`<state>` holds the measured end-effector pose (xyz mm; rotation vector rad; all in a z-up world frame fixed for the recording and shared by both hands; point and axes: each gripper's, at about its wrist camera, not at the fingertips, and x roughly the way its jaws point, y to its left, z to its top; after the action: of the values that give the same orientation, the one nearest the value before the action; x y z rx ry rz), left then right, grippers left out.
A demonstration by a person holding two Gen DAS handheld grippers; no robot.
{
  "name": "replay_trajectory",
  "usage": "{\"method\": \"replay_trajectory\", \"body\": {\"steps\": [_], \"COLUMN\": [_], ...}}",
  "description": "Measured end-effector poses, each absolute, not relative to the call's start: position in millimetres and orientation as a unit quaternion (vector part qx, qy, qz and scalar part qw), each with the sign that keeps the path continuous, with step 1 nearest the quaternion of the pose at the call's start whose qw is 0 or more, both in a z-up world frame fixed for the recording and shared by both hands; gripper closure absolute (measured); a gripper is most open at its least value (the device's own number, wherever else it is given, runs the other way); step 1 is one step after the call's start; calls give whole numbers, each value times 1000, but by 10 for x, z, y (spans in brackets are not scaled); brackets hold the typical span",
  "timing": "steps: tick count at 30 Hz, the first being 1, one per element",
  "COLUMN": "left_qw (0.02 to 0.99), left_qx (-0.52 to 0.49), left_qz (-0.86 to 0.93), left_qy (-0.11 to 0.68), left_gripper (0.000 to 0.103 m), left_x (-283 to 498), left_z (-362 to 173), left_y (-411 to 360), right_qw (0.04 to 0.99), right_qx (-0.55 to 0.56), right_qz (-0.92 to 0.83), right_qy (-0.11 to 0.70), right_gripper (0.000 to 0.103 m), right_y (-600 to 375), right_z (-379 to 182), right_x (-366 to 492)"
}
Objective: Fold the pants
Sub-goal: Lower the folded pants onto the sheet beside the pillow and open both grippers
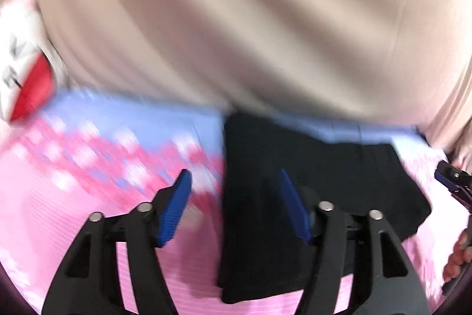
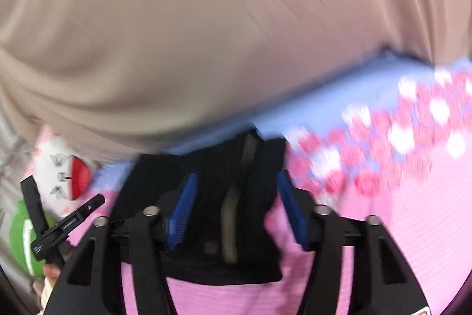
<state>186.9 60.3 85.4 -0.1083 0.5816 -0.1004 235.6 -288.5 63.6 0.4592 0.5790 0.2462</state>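
Note:
The black pants point(image 1: 309, 197) lie folded into a compact bundle on the pink bed cover point(image 1: 73, 211). My left gripper point(image 1: 233, 182) is open and empty, its blue pads either side of the bundle's left edge, above it. In the right wrist view the pants point(image 2: 206, 191) lie right under my right gripper point(image 2: 236, 185), which is open and empty; a grey-brown strip point(image 2: 230, 226) runs down the cloth. The right gripper also shows at the left wrist view's right edge point(image 1: 451, 182). The left gripper shows at the right wrist view's left edge point(image 2: 59, 220).
A person's beige top point(image 1: 236, 19) fills the upper half of both views, close to the bed's edge. The cover has a blue band point(image 2: 324, 102) and pink flowers point(image 2: 383, 143). A white and red item point(image 2: 70, 176) and a green object point(image 2: 20, 238) lie at the left.

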Motion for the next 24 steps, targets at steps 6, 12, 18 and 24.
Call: {"method": "replay_trajectory", "body": {"steps": [6, 12, 18, 24], "left_qw": [954, 911, 925, 932], "left_qx": [-53, -9, -46, -22], "left_qz": [-68, -10, -16, -23], "left_qy": [288, 411, 378, 361], "left_gripper": [18, 21, 22, 19], "left_x": [2209, 2892, 2642, 2101], "left_z": [1106, 179, 417, 626], "left_y": [272, 117, 306, 362], "right_qw": [917, 896, 916, 923], "right_qx": [180, 198, 118, 117], "right_qz": [171, 100, 122, 101], "right_qy": [311, 385, 363, 352], "right_gripper": [82, 99, 92, 95], "right_y": [-2342, -2476, -2208, -2201], "right_z": [752, 123, 381, 401], "right_x": [2809, 3243, 2759, 2354]}}
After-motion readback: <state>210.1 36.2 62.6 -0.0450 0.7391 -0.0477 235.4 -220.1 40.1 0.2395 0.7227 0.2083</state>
